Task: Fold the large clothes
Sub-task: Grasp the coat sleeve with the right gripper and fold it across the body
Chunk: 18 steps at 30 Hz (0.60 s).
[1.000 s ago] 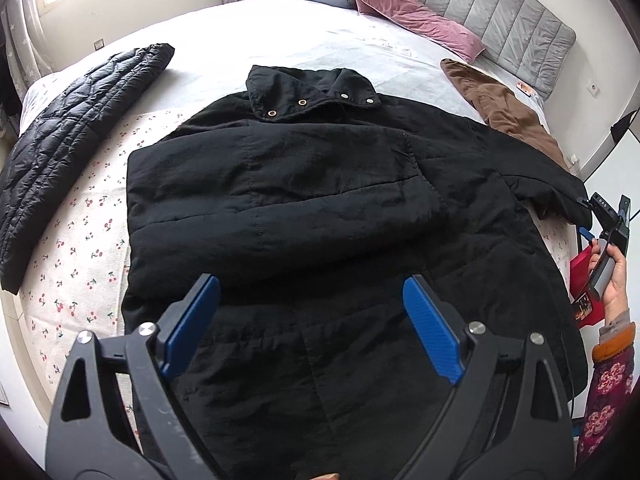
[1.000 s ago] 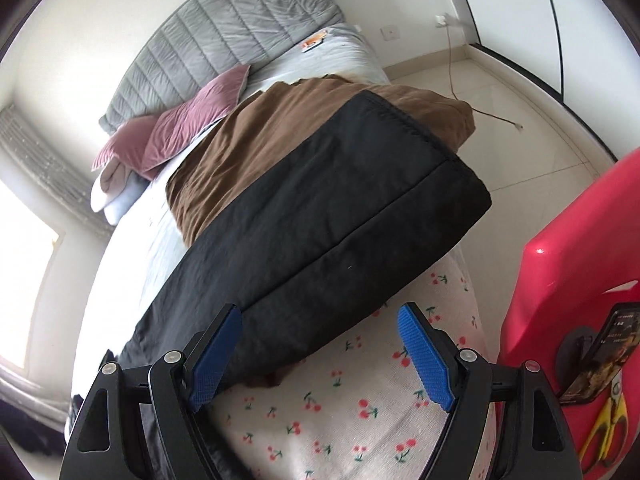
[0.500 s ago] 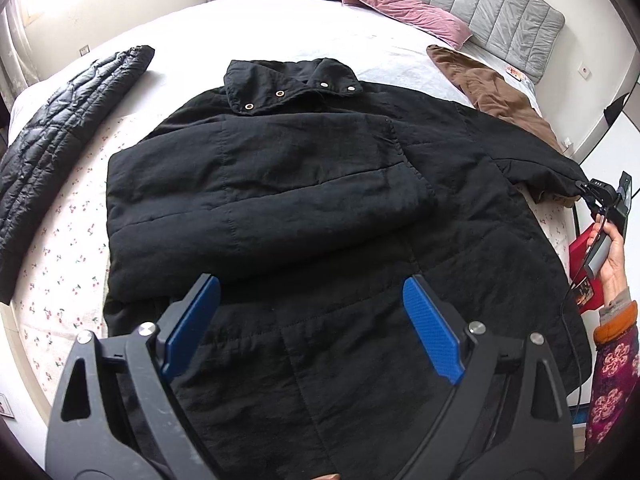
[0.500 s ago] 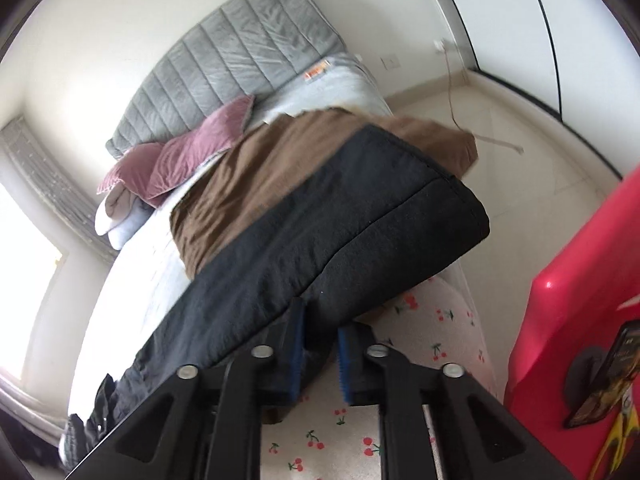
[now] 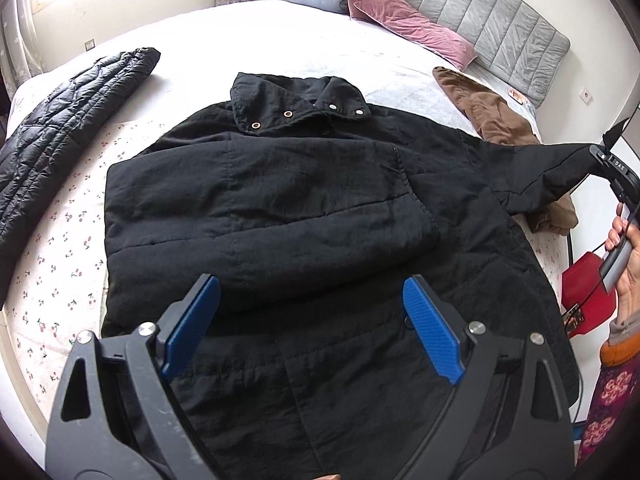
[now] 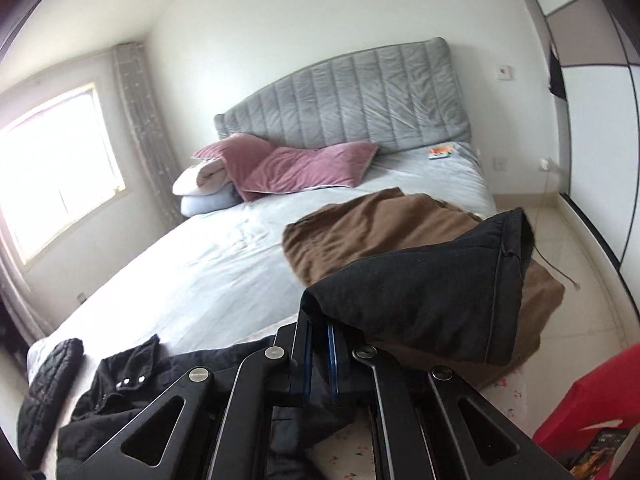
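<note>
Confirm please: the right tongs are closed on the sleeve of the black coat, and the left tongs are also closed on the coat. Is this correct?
Not quite. The left tongs are open, hanging over the black coat without gripping it, as the left wrist view shows. The right tongs are indeed closed on the sleeve.

Black coat (image 5: 280,208), brown garment (image 5: 488,112), pink pillow (image 5: 412,26), grey headboard (image 5: 492,28), cherry-print sheet (image 5: 60,248), red box (image 5: 584,292).
</note>
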Motion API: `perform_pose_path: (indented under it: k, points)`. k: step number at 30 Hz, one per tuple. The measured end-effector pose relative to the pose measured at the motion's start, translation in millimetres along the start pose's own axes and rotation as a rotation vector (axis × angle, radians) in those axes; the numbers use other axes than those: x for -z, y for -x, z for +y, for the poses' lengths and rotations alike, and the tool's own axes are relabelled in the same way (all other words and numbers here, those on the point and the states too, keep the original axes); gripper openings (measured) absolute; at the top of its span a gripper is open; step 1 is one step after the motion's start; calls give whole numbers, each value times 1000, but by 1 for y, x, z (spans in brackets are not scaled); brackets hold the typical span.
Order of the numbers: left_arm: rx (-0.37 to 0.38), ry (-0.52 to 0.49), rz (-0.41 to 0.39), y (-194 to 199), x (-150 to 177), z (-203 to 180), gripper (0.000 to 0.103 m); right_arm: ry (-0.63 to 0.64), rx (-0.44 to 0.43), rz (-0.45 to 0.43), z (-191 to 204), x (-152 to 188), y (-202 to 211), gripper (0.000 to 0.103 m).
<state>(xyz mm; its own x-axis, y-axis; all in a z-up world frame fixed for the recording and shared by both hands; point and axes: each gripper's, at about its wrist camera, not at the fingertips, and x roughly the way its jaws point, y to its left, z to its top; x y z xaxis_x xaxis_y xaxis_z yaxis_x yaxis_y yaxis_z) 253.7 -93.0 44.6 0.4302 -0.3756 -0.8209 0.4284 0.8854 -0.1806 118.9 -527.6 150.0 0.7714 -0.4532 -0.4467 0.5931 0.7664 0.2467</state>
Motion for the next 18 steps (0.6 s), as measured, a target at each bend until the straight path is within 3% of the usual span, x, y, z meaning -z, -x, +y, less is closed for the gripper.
perform_pose_path:
  k: [6, 12, 14, 16, 17, 18]
  points:
    - [21, 26, -12, -4, -8, 4, 93, 220, -182, 53, 106, 20, -4, 5]
    - [35, 58, -18, -13, -9, 11, 93, 330, -369, 193, 181, 76, -15, 6]
    - [33, 73, -20, -17, -9, 15, 93, 312, -447, 284, 193, 98, -29, 12]
    - [37, 93, -16, -22, -10, 20, 93, 259, -539, 422, 199, 121, -45, 29]
    - [39, 103, -12, -25, -10, 22, 93, 237, -577, 467, 199, 130, -47, 41]
    - [40, 115, -8, -28, -10, 25, 93, 214, -609, 486, 196, 137, -49, 47]
